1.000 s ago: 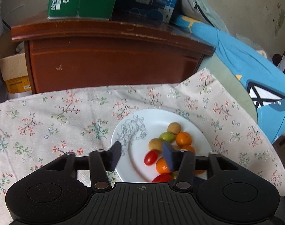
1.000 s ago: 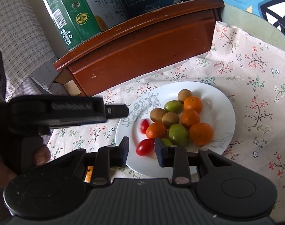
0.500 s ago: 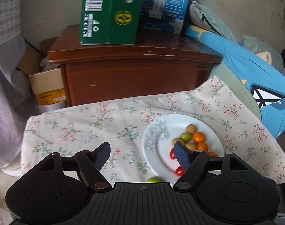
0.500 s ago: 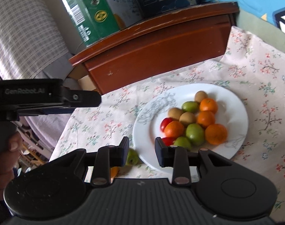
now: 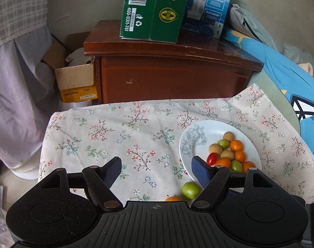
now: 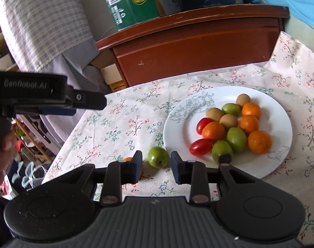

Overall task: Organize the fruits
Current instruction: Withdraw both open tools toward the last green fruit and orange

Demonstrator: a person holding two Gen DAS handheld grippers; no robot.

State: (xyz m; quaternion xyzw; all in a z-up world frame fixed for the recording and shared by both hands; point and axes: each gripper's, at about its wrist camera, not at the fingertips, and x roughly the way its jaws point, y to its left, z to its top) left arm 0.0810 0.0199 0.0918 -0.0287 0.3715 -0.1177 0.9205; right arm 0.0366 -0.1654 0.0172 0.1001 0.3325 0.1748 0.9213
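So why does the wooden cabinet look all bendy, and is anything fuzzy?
That is the fisheye lens. In the right wrist view the cabinet top curves in an arc; in the left wrist view it bends less. Both views are sharp in the middle, the plate and green fruit crisp; only the dark corners smear. Soft daylight, faint shadows, no glare.

Soft daylight, mild shadows, sharp centre, fisheye bend & dark vignette at edges.

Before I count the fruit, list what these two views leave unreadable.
- Orange fruit on the cloth: left wrist view, mostly behind the gripper body; right wrist view, behind the right gripper's left finger.
- Plate's near edge: left wrist view, behind the left gripper's finger.
- Blue box: small print unreadable.
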